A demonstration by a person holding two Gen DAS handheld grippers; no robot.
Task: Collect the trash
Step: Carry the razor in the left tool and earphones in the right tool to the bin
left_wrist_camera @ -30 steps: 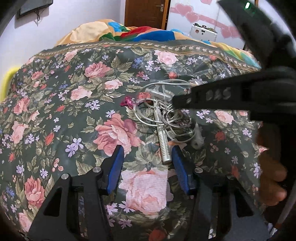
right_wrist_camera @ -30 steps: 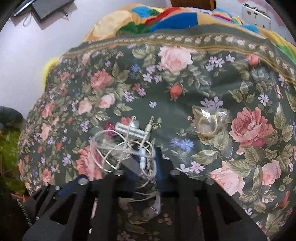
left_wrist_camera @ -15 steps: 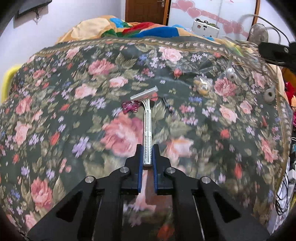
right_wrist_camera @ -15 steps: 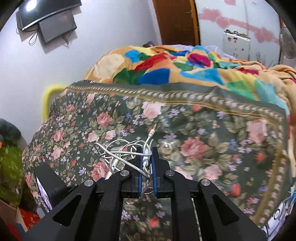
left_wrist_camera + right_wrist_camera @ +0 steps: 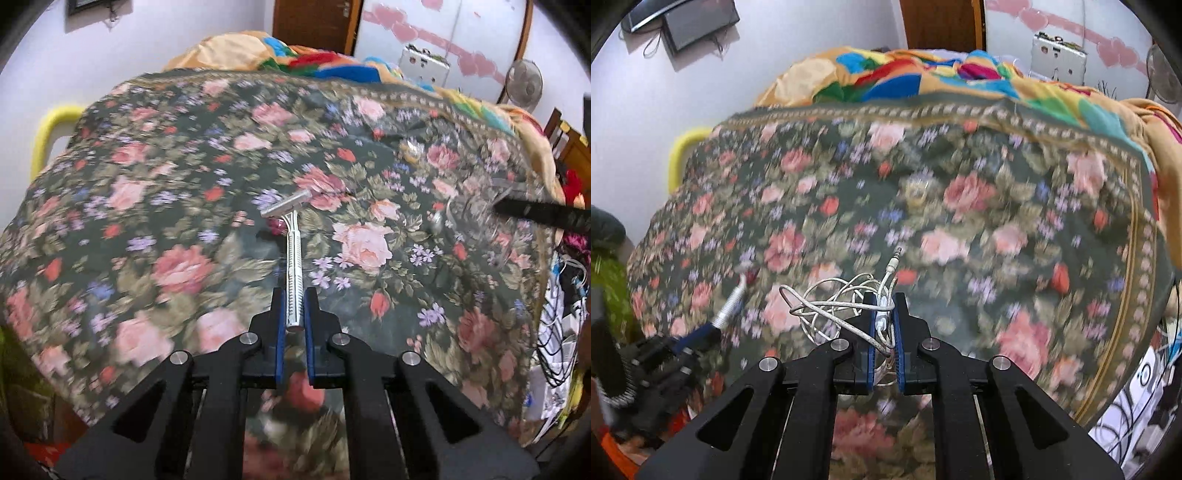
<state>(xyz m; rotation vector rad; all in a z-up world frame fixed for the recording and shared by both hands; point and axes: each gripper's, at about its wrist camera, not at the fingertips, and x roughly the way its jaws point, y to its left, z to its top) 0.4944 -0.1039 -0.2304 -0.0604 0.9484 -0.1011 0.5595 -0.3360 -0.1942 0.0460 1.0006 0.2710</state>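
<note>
Blue-padded jaws of the left gripper (image 5: 294, 306) are clamped on the lower end of a silver disposable razor (image 5: 294, 266); the handle runs straight up between the pads and the blade head sits at the top, tilted, above the floral bedspread (image 5: 155, 192); the razor is lifted clear of the fabric. The jaws of the right gripper (image 5: 884, 314) are likewise closed to a narrow gap, gripping a tangle of white earphone cable (image 5: 834, 306); loops of cable spill out to the left of the pads, and the metal audio plug (image 5: 894, 258) points upward above the jaws. In the right wrist view the left gripper (image 5: 701, 334) appears at the lower left with the razor (image 5: 733, 301) projecting from it; in the left wrist view the right gripper (image 5: 543, 214) enters from the right edge as a dark bar with blurred cable around its tip. A small clear wrapper (image 5: 918, 190) lies on the bedspread, well apart from both grippers; a multicoloured blanket (image 5: 886, 77) is bunched at the far end of the bed.
</note>
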